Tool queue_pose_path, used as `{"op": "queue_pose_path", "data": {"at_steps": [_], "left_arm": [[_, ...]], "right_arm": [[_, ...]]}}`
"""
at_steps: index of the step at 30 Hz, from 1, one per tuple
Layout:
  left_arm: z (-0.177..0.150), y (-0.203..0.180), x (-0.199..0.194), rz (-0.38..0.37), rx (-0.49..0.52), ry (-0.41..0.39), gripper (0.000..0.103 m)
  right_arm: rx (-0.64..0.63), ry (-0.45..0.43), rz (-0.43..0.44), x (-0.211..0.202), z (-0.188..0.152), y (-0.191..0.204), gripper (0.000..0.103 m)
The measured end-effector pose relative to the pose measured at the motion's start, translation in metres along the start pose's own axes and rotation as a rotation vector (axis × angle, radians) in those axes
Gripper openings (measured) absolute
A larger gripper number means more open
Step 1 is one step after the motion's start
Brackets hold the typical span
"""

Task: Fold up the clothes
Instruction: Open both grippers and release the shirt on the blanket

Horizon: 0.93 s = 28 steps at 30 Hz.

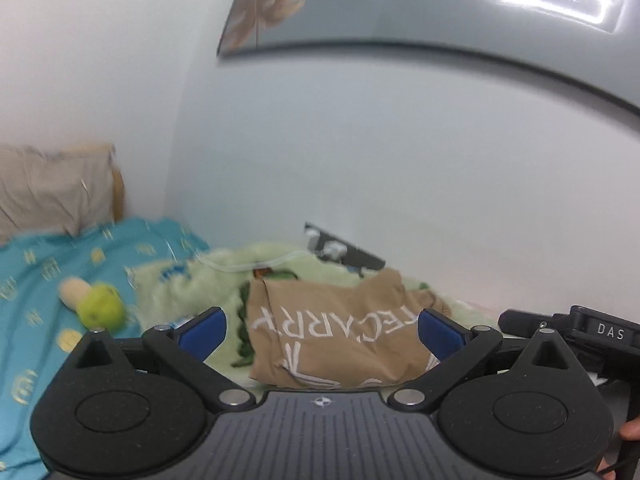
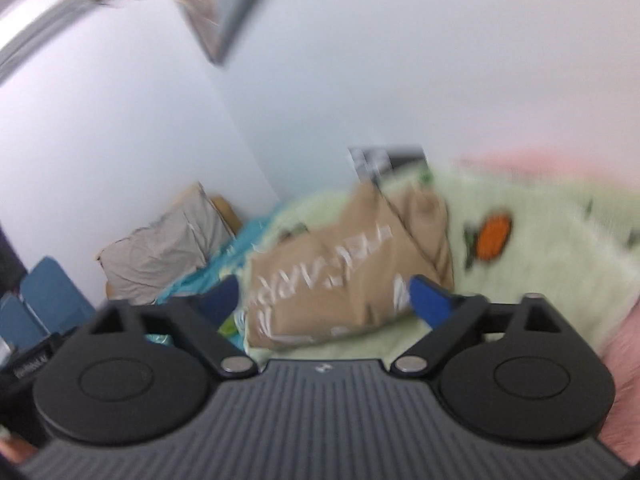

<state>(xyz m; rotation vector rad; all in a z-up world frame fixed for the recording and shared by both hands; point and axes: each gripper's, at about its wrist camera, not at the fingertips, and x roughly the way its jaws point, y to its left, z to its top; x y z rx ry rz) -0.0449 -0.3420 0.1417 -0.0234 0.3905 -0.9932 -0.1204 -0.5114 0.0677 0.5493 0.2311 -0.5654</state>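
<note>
A tan garment with white lettering (image 1: 332, 332) lies folded on a pale green fuzzy blanket (image 1: 188, 284). It also shows in the right wrist view (image 2: 340, 276), blurred. My left gripper (image 1: 322, 330) is open and empty, held above the garment's near edge with its blue fingertips (image 1: 204, 330) spread on either side. My right gripper (image 2: 324, 300) is open and empty too, its blue fingertips (image 2: 430, 298) apart in front of the garment. Part of the right gripper's black body (image 1: 576, 328) shows at the right in the left wrist view.
A teal patterned sheet (image 1: 36, 280) covers the bed at left, with a yellow-green plush toy (image 1: 98, 304) on it. A grey pillow (image 1: 52, 188) leans at the head of the bed; it also shows in the right wrist view (image 2: 168, 248). White walls stand behind. A dark object (image 1: 344, 250) lies by the wall.
</note>
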Motion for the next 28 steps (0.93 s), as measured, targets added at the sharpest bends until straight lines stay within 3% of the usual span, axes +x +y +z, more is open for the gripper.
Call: {"op": "queue_pose_path", "data": {"at_steps": [5, 11, 17, 28], "left_arm": [[-0.013, -0.008, -0.065, 0.041, 0.045, -0.078, 0.103], [-0.038, -0.010, -0.096, 0.081, 0.067, -0.122, 0.103], [-0.061, -0.008, -0.089, 0.094, 0.092, -0.118, 0.103], [-0.080, 0.013, -0.048, 0.121, 0.073, -0.080, 0.103]], "right_arm": [[-0.150, -0.125, 0.036, -0.054, -0.011, 0.022, 0.095], [-0.224, -0.212, 0.024, -0.073, -0.037, 0.042, 0.095], [-0.284, -0.247, -0.023, -0.068, -0.058, 0.051, 0.095], [-0.358, -0.228, -0.087, -0.031, -0.070, 0.053, 0.095]]}}
